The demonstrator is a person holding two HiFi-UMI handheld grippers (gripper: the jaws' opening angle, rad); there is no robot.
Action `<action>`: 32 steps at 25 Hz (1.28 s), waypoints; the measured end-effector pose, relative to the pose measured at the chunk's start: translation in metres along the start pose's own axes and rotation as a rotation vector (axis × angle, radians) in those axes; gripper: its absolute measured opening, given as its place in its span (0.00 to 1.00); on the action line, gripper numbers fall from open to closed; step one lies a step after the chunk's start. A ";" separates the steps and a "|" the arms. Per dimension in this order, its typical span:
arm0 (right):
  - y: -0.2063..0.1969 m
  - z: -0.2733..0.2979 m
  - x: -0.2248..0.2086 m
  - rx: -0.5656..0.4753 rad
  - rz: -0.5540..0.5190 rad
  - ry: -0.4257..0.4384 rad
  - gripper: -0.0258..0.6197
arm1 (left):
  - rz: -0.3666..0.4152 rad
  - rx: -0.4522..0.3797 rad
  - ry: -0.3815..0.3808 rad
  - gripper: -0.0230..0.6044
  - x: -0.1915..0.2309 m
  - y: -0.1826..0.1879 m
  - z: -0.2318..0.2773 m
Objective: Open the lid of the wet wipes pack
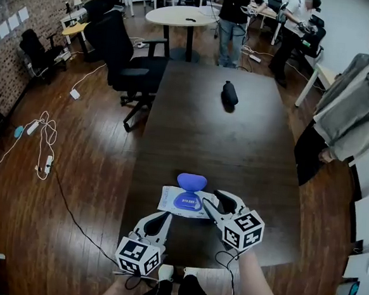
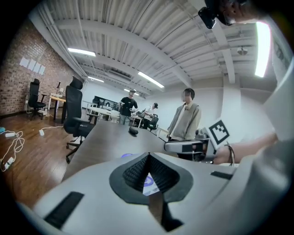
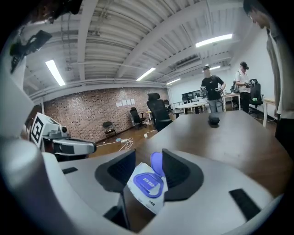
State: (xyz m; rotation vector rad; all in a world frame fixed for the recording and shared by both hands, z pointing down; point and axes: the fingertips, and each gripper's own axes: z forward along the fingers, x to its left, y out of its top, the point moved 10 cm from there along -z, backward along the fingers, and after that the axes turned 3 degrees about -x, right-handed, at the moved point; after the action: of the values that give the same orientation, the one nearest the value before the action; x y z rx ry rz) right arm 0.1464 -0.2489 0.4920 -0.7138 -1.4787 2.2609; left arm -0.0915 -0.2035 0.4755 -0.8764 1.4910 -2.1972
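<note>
A white wet wipes pack (image 1: pixel 169 202) lies on the dark table (image 1: pixel 236 141) near its front edge. Its blue lid (image 1: pixel 192 182) stands flipped up at the far side, over the blue oval frame (image 1: pixel 188 203). My right gripper (image 1: pixel 212 198) hovers at the pack's right end, open; in the right gripper view the pack (image 3: pixel 146 186) and raised lid (image 3: pixel 156 163) show between the spread jaws, with no pad pressing on them. My left gripper (image 1: pixel 166 215) sits nearer me, just short of the pack, shut with nothing in it; a sliver of the pack (image 2: pixel 149 183) shows below its closed tips (image 2: pixel 149 156).
A black pouch-like object (image 1: pixel 230 93) lies far up the table. A black office chair (image 1: pixel 124 62) stands at the table's left side, and a person (image 1: pixel 356 106) stands at its right. Cables (image 1: pixel 45 142) trail over the wooden floor on the left.
</note>
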 end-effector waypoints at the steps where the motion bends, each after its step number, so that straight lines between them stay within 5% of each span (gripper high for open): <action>1: 0.007 -0.012 0.012 -0.026 0.000 -0.010 0.33 | 0.010 -0.017 -0.008 0.04 -0.004 0.010 -0.006; 6: 0.028 -0.079 0.065 -0.165 -0.012 -0.057 0.21 | 0.056 -0.095 -0.058 0.04 -0.025 0.039 -0.035; 15: 0.012 -0.160 0.134 -0.248 0.026 -0.150 0.05 | 0.088 -0.153 -0.132 0.04 -0.048 0.053 -0.089; 32: -0.009 -0.212 0.217 -0.221 -0.052 -0.209 0.05 | 0.070 -0.152 -0.260 0.04 -0.070 0.032 -0.131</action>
State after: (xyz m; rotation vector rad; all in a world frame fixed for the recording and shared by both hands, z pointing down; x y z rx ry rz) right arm 0.0934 0.0287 0.3823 -0.5034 -1.8438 2.2097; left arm -0.1271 -0.0822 0.3920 -1.0938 1.5483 -1.8570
